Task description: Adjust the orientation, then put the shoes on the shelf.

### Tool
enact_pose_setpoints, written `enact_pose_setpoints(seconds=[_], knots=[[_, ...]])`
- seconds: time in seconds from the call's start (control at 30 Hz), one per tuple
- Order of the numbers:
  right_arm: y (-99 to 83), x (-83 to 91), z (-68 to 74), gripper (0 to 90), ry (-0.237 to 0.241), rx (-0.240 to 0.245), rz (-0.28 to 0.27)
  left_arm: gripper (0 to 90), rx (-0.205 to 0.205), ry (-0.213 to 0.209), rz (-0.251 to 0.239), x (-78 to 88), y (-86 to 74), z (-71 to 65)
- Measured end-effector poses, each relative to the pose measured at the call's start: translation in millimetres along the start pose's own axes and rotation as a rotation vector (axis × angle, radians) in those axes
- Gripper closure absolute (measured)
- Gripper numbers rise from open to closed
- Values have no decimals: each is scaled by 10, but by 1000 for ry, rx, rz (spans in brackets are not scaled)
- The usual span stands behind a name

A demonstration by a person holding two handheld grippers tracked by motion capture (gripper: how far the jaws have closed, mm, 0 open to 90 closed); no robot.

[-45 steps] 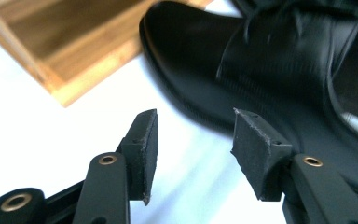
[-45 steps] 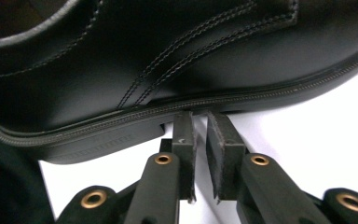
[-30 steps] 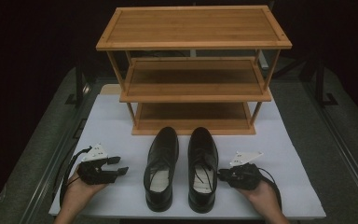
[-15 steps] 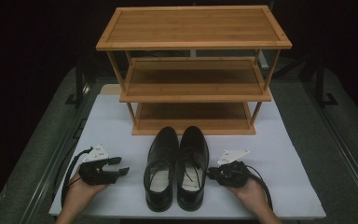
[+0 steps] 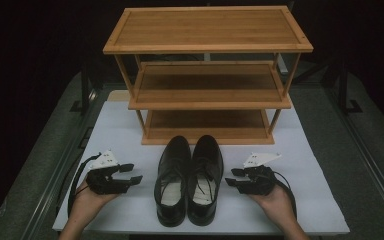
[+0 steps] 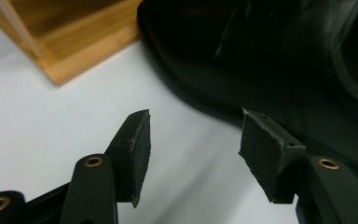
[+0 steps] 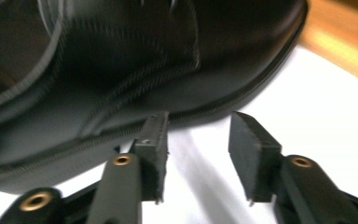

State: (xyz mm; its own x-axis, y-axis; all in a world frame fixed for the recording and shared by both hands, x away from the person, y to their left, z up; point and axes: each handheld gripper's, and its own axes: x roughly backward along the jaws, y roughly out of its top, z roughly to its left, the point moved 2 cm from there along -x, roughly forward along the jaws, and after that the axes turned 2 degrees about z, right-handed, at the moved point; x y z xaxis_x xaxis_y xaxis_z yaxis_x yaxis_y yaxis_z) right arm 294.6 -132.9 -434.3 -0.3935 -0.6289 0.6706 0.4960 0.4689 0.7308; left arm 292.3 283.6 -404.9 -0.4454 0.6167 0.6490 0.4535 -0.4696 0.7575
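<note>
We see a pair of black leather shoes: the left shoe and the right shoe lie side by side, touching along their inner sides, on the white mat that covers the tabletop. Their toes point toward the far edge and their heels sit close to the near edge, about midway between the mat's left and right edges. The laces are done up and the pale insoles show through the openings.

Just beside the right shoe's outer side we find the right gripper, lying in an upturned hand near the mat's near edge, its tips aimed at the shoe. Its jaws have just been opening. In the right gripper view the pads stand apart with bare white mat between them, and the shoe's sole edge runs just past the tip of one pad; we cannot tell whether that pad touches it. Nothing is pinched.

On the other side, the left gripper rests in the other hand, near the left shoe but apart from it, also pointing toward the pair. Its jaws are spread, and in the left gripper view the pads have only mat between them, with the black leather beyond.

Just beyond the toes, toward the far edge, stands a three-tier wooden shoe rack with its feet on the mat, its shelves bare.
</note>
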Motion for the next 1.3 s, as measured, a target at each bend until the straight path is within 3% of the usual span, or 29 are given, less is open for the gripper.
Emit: enact_pose_setpoints(seconds=[0.27,0.43,0.6,0.77,1.0,1.3], knots=[[232,164,38,501,23,-14,-62,418,-35,-37,-40,22,262,-79],[375,177,84,457,29,-17,-89,416,-59,-58,-51,-52,406,-143],[486,150,173,439,70,0,-121,405,-78,-92,-53,-181,521,-221],[557,75,230,430,83,9,-120,404,-92,-116,-56,-302,597,-272],[569,-26,291,421,89,24,-94,390,-102,-142,-77,-315,649,-344],[512,-130,330,411,68,35,-62,392,-106,-121,-32,-411,558,-370]])
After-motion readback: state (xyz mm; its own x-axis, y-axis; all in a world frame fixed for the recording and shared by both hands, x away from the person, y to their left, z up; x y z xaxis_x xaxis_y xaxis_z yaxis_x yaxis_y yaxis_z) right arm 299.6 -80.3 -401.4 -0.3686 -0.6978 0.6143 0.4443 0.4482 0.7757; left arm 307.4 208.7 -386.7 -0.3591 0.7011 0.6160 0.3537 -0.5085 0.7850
